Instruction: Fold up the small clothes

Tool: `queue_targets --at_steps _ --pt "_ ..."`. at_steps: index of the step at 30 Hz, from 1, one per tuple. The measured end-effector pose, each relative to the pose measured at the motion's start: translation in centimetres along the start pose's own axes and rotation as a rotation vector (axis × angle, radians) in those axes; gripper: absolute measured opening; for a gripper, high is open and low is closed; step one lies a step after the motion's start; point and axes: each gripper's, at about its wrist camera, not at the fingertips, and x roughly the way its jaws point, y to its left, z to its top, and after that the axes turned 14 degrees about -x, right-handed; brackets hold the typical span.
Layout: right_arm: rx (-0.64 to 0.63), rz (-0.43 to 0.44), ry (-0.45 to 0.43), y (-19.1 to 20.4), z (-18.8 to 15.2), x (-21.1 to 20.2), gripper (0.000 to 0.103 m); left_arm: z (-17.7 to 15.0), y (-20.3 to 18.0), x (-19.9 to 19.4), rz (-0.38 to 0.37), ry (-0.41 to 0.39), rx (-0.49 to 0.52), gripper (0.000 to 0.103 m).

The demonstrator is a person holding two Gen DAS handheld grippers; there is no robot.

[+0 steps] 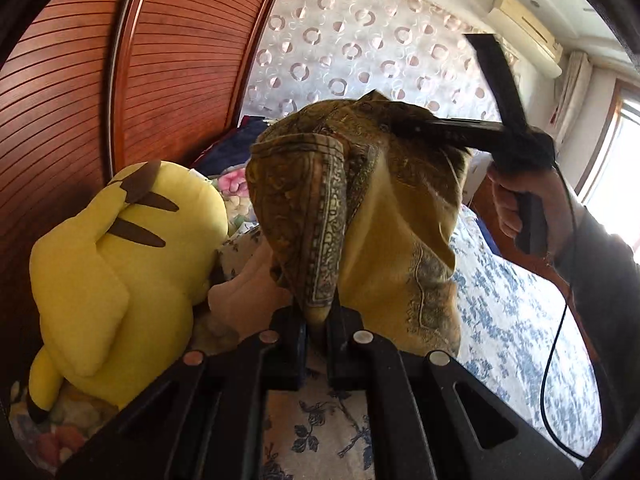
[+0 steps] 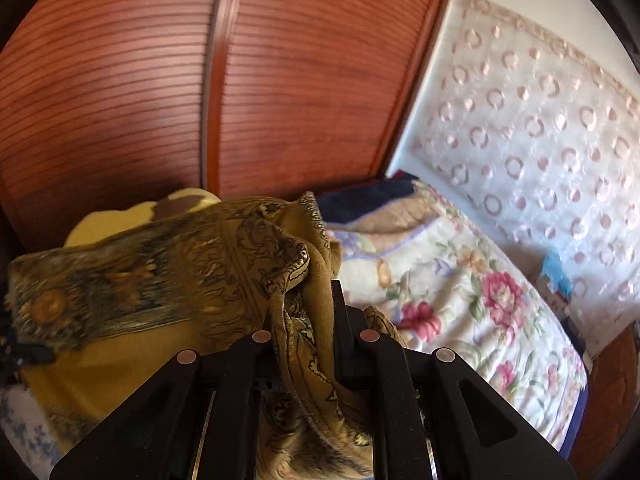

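Both grippers, left (image 1: 316,320) and right (image 2: 308,320), pinch the scarf (image 1: 360,208); spread its 2 ends taut above the bed (image 1: 520,320) before lowering.

Cloth (image 1: 360,200) hangs between your two grippers, above the bed (image 1: 520,320). Plush toy (image 1: 120,260) sits left of it, against the wardrobe doors (image 1: 120,80). Folded quilt (image 2: 460,292) lies behind, curtain (image 1: 360,40) beyond.
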Motion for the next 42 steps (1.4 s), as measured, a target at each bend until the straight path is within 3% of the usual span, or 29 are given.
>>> queue_targets --at_steps 2,4,6,9,14,20,24,32,36,42 --pt "0.054 -0.007 0.01 -0.8 -0.2 0.8 0.021 -0.1 -0.2 0.1 0.006 0.004 0.012 0.003" --pt "0.096 -0.062 0.012 -1.4 -0.4 0.6 0.04 0.0 -0.4 0.3 0.019 0.004 0.029 0.003" --pt "0.124 -0.121 -0.001 -1.7 -0.6 -0.2 0.046 0.4 -0.3 0.2 0.025 0.002 0.033 0.003" --pt "0.145 -0.111 -0.044 -1.3 -1.5 -2.2 0.047 0.4 -0.6 -0.2 0.04 -0.008 0.056 0.006" --pt "0.182 0.066 -0.054 1.9 -4.2 -2.1 0.046 0.3 -1.4 -1.1 0.064 -0.018 0.11 0.018" --pt "0.268 0.075 -0.027 3.0 -7.5 0.9 0.047 0.2 -2.8 -3.8 0.079 -0.073 0.177 0.054" --pt "0.281 0.052 -0.027 2.9 -7.7 -0.4 0.047 0.1 -3.9 -5.6 0.093 -0.098 0.214 0.057" --pt "0.306 -0.035 -0.112 5.1 -9.8 -10.8 0.047 -1.2 -7.0 -8.4 0.055 -0.12 0.259 0.058" --pt "0.319 -0.086 -0.153 7.1 -12.3 -16.8 0.063 -2.6 -9.0 -9.5 0.031 -0.126 0.294 0.058" --pt "0.385 -0.141 -0.186 9.5 -15.7 -23.8 0.074 -4.6 -12.0 -10.5 0.014 -0.121 0.34 0.058"
